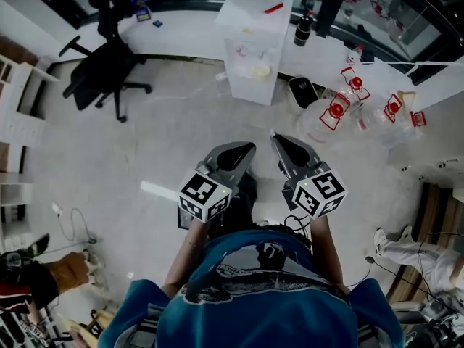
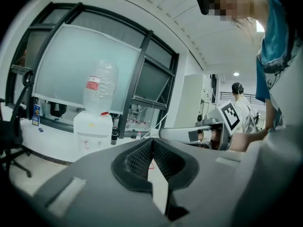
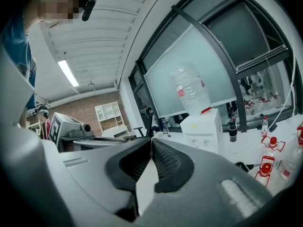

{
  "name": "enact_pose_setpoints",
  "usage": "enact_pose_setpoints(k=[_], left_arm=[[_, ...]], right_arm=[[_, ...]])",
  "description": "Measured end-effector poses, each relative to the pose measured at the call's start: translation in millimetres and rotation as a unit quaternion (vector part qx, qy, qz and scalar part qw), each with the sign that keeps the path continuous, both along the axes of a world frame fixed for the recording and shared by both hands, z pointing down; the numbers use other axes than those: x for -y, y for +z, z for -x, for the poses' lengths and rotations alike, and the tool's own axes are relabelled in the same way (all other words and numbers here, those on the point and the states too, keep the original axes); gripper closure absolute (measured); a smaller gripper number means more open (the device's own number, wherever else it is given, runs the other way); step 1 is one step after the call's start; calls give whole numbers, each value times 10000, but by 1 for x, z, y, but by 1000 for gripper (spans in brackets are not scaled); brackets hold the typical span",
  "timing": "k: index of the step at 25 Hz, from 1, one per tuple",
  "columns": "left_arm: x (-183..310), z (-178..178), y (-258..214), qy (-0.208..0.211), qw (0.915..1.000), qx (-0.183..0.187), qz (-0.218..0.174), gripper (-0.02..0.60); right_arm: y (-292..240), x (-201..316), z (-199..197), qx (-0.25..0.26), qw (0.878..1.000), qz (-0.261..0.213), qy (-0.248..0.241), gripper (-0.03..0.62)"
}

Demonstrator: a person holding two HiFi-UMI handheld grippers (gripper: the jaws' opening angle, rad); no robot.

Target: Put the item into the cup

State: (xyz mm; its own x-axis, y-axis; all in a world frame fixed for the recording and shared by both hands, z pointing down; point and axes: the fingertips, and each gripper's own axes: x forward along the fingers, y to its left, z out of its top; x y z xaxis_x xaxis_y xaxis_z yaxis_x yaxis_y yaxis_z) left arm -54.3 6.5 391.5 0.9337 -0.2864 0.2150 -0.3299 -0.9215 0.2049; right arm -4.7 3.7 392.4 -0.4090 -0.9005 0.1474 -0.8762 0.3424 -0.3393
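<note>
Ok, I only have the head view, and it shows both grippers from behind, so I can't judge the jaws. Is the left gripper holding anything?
Observer: No. In its own view the left gripper is shut, tips touching, with nothing between them.
Operator: And the right?
Observer: The right gripper is shut and empty too.
Operator: What is it facing?
Observer: A white water dispenser with a clear, red-labelled bottle on top; no cup shows.

Pale floor (image 1: pixel 181 143), blk office chair (image 1: pixel 105 71) (left)
</note>
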Motion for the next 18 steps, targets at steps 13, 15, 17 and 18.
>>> enact_pose_setpoints(k=[13, 15, 17, 18], left_arm=[[145, -15, 15, 354, 9987, 41, 362, 571], [157, -18, 17, 440, 9983, 61, 390, 571], [167, -24, 17, 499, 9979, 21, 421, 571], [170, -28, 17, 521, 9976, -9, 445, 571]], right_arm=[[21, 133, -7, -58, 9981, 555, 243, 584], [22, 144, -8, -98, 9977, 616, 259, 584], [23, 152, -10, -149, 9972, 677, 266, 584], [24, 155, -11, -176, 9969, 712, 269, 585]])
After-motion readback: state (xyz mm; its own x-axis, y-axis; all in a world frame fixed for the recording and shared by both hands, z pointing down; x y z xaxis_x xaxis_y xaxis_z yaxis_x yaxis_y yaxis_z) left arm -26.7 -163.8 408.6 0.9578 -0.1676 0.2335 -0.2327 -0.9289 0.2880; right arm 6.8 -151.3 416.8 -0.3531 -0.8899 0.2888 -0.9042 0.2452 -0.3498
